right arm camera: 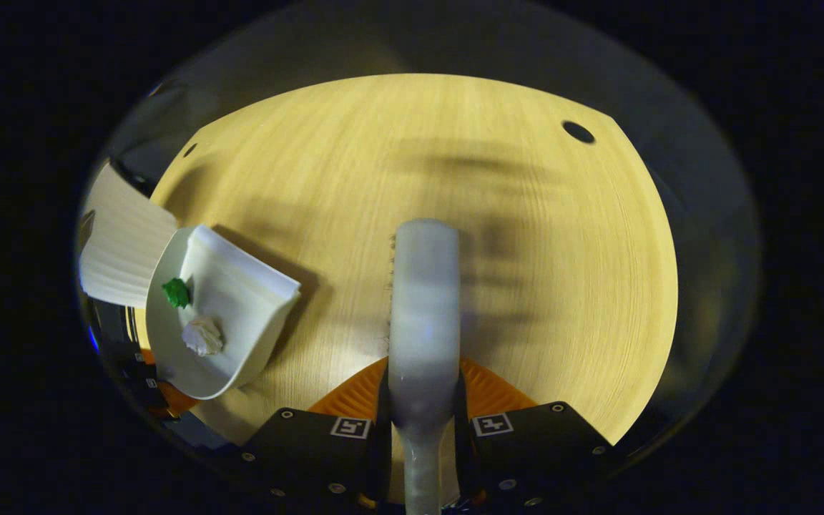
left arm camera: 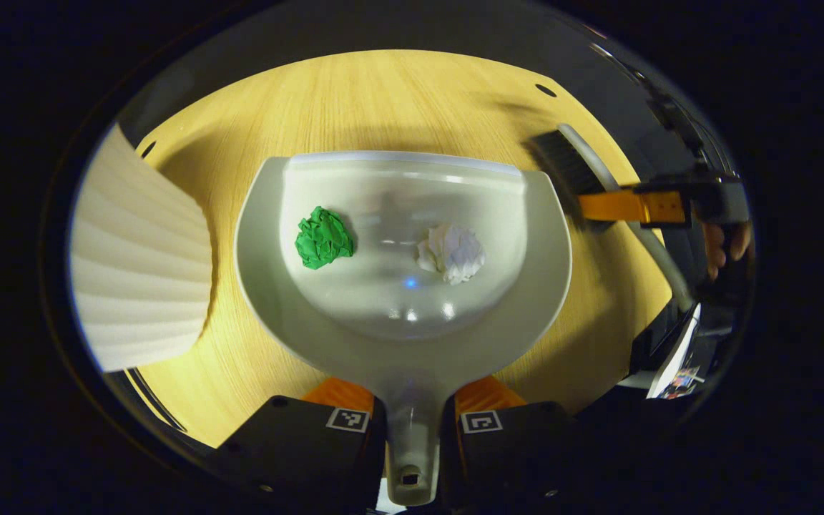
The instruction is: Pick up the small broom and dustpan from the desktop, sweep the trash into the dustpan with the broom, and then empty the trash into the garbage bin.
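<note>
a: item one, the dustpan (left arm camera: 412,336). where is it sitting?

b: its handle is running down between the left gripper (left arm camera: 412,422) fingers, both pads pressing on it. the pan is spreading forward of the fingers over the wooden worktop (left arm camera: 383,100).

a: contents?

b: a green paper ball (left arm camera: 323,237) is lying in the left half of the pan, a white paper ball (left arm camera: 451,253) in the right half, the two apart from each other.

a: item two, the broom (right arm camera: 423,307).

b: in the right gripper view its pale back is pointing straight ahead from between the right gripper (right arm camera: 423,422) fingers, which are closing tight on its handle. in the left gripper view the dark bristles are hanging just beside the pan's right rim; whether they are touching the worktop, cannot tell.

a: item three?

b: a white ribbed garbage bin (left arm camera: 140,265), standing just beside the pan's left side. in the right gripper view the pan is tilting next to the bin.

a: anything else?

b: a hand (left arm camera: 723,243) is gripping the far gripper at the right edge.
</note>
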